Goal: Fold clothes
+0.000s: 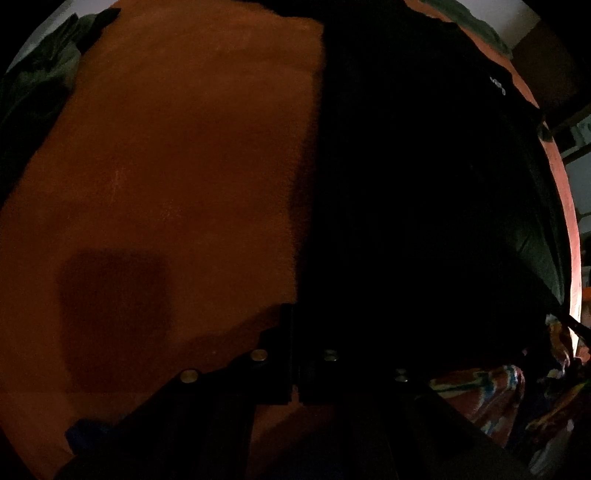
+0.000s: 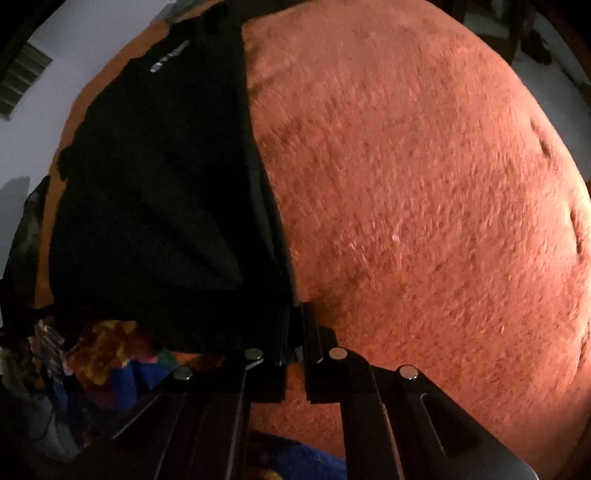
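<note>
1 black garment (image 2: 155, 184) w/ a small white logo (image 2: 170, 55) lies flat on an orange-red fuzzy blanket (image 2: 424, 184). 2 grippers, one per view. 1 dark green cloth (image 1: 33, 88) sits at the blanket's far left edge in the left wrist view; another bit of green cloth (image 1: 476, 22) shows at the far right edge. 1 multicolour patterned fabric (image 2: 107, 347) is bunched at the near edge, beside the garment's near hem, with some blue fabric (image 2: 303, 458) lower down.

Left gripper (image 1: 295, 354) — fingers pressed together on the garment's left near edge, though the view is very dark so the cloth between the tips is hard to make out. Garment (image 1: 406, 184) runs from the tips toward the far edge, filling the right half of that view. A square shadow falls on the bare blanket (image 1: 166, 147) left of the gripper.

Right gripper (image 2: 295, 332) — fingers pinched on the garment's right near corner, cloth edge visible between the tips. Garment stretches away to the left of the tips; bare blanket on the right, nothing blocking.
</note>
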Demonstrator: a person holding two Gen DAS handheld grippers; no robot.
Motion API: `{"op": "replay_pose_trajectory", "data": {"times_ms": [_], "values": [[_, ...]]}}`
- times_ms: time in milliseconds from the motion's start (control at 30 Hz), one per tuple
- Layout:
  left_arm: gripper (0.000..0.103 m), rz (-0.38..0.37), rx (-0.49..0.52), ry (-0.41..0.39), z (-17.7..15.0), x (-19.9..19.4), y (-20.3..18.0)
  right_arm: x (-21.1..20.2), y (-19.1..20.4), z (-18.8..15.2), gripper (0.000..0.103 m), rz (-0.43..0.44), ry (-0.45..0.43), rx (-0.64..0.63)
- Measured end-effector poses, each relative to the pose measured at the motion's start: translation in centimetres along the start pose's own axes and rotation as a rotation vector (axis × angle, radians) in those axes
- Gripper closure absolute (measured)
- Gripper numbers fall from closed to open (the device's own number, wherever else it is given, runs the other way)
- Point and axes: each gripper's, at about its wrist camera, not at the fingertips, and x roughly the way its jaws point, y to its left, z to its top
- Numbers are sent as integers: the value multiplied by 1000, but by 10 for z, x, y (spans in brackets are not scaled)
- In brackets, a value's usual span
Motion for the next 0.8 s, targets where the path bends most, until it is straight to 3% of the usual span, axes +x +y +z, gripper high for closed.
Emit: {"op": "replay_pose_trajectory", "data": {"times_ms": [267, 300, 367, 433, 567, 600, 667, 800], "values": [[101, -33, -39, -8, 20, -1, 23, 5, -7, 2, 95, 0, 3, 39], [101, -39, -48, -10, 23, -1, 27, 2, -5, 3, 92, -20, -9, 33], [99, -51, -67, -14, 29, -3, 34, -4, 2, 5, 72, -72, -43, 6], [96, -63, -85, -18, 36, -5, 41, -9, 9, 6, 69, -89, -85, -32], [83, -74, -96, -18, 38, -4, 51, -2, 14, 7, 69, -53, -69, -54], [83, -65, -81, -18, 36, -3, 51, 2, 14, 7, 69, -51, -53, -52], [83, -38, -41, -24, 33, -2, 50, 8, 10, 7, 84, -43, -29, -39], [83, 42, 41, -56, 32, -6, 46, 12, 7, 10, 84, -40, -20, -19]]}}
